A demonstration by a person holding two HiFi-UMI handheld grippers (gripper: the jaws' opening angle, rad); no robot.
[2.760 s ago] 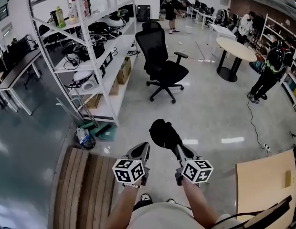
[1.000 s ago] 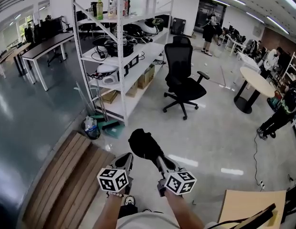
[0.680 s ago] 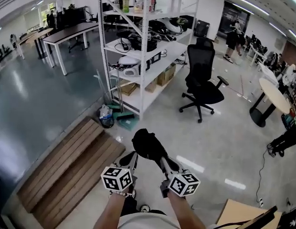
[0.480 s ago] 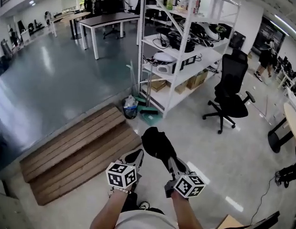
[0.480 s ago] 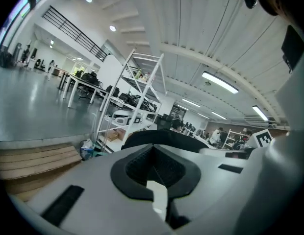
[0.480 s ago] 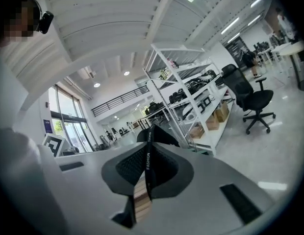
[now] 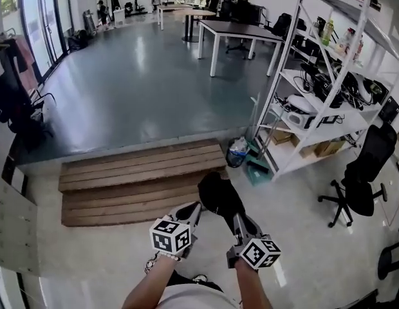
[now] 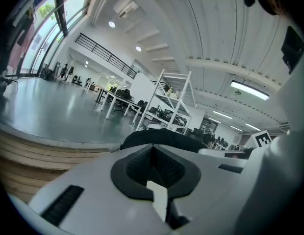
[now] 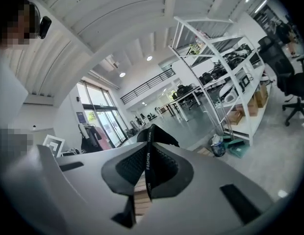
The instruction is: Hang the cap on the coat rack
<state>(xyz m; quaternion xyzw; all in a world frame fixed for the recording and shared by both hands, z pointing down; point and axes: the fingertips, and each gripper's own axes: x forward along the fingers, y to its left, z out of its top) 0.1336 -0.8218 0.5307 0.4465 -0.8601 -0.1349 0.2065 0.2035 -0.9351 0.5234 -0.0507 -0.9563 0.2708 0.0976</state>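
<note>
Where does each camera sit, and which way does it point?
Head view: on the person's head, facing steeply down at the wooden steps; shows both forearms, left gripper and right gripper.
Left gripper view: rides that gripper, looking along its shut, empty fingers.
Right gripper view: rides that gripper, looking along fingers shut on a strap of the cap.
Shared: all show the cap and shelf rack.

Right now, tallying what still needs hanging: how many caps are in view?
1: the black cap, its strap pinched in the right gripper. The clothes hanging at far left could hide others.
</note>
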